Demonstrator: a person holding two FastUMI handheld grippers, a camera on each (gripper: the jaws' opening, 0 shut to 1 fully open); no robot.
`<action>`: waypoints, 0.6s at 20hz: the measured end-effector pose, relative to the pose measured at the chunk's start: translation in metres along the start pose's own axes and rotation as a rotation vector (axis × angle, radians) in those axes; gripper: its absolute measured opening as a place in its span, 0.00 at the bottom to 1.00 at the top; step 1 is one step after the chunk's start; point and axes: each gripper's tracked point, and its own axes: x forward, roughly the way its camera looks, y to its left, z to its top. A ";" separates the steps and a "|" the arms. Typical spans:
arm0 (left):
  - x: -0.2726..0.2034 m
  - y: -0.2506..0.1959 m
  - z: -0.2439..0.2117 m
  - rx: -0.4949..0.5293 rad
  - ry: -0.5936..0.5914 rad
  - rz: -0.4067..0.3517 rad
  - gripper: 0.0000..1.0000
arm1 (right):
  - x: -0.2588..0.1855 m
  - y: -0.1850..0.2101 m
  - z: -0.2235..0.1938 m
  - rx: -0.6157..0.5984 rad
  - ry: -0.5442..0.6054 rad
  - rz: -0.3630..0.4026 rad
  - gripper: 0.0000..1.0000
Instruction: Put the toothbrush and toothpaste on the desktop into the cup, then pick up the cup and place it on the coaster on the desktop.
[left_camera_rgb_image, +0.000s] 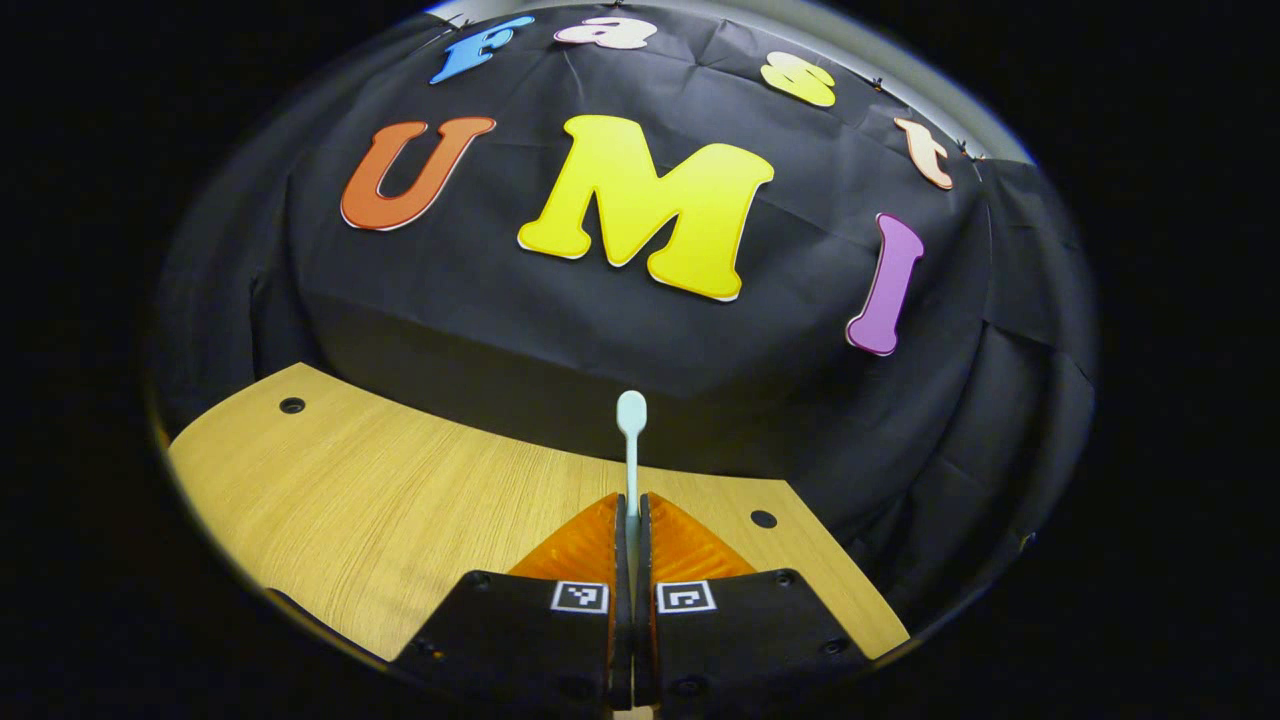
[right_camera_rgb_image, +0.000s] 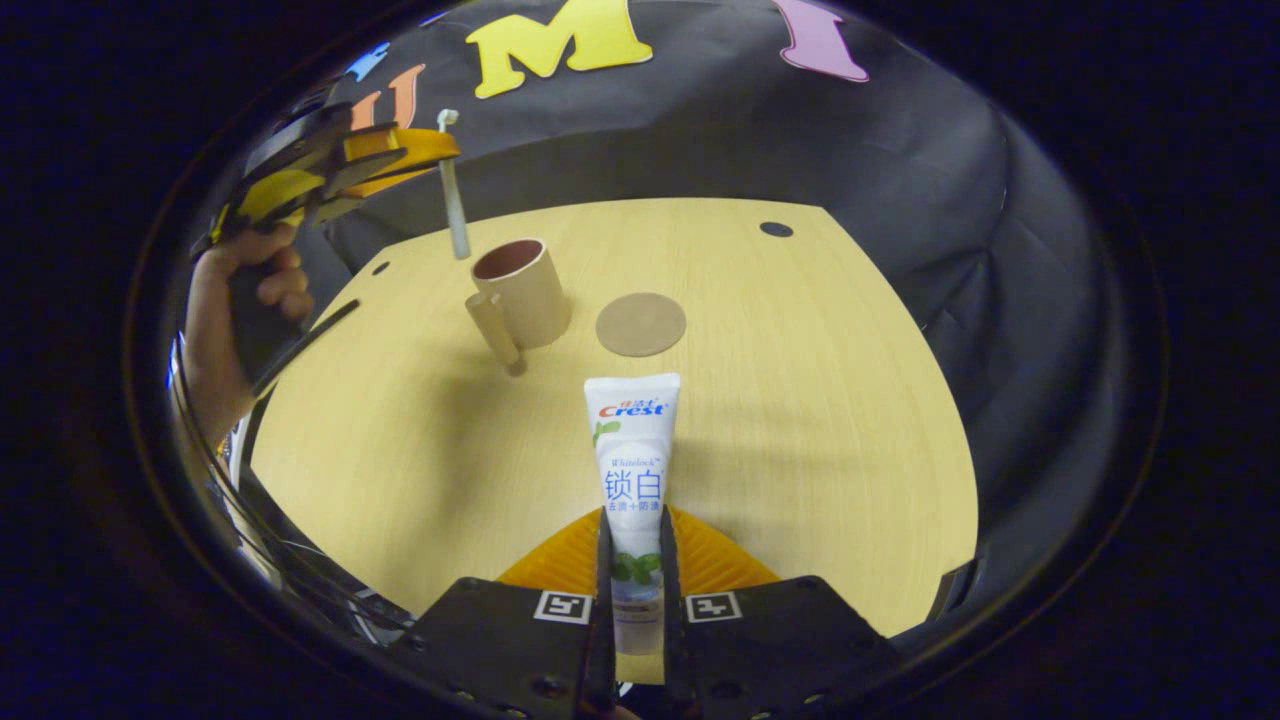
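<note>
- The left gripper has its jaws clamped on the thin pale plastic toothbrush, held above the beige cylindrical cup; it looks light and stiff.
- The right gripper has its jaws clamped on the soft white toothpaste tube over the wooden desk; the tube could dent.
- The round cork coaster lies just beside the cup.

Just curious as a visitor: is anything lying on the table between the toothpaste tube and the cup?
No. In the right gripper view, only bare table lies between the toothpaste tube and the cup.
</note>
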 end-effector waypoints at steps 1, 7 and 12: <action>0.007 0.000 0.001 0.000 -0.028 -0.008 0.04 | -0.002 -0.001 -0.001 -0.007 -0.002 0.000 0.19; 0.032 0.006 -0.024 0.086 -0.034 -0.019 0.04 | -0.005 0.000 -0.019 0.002 0.012 0.009 0.19; 0.030 0.009 -0.037 0.120 -0.041 -0.004 0.05 | -0.002 -0.010 -0.014 0.031 0.005 -0.011 0.19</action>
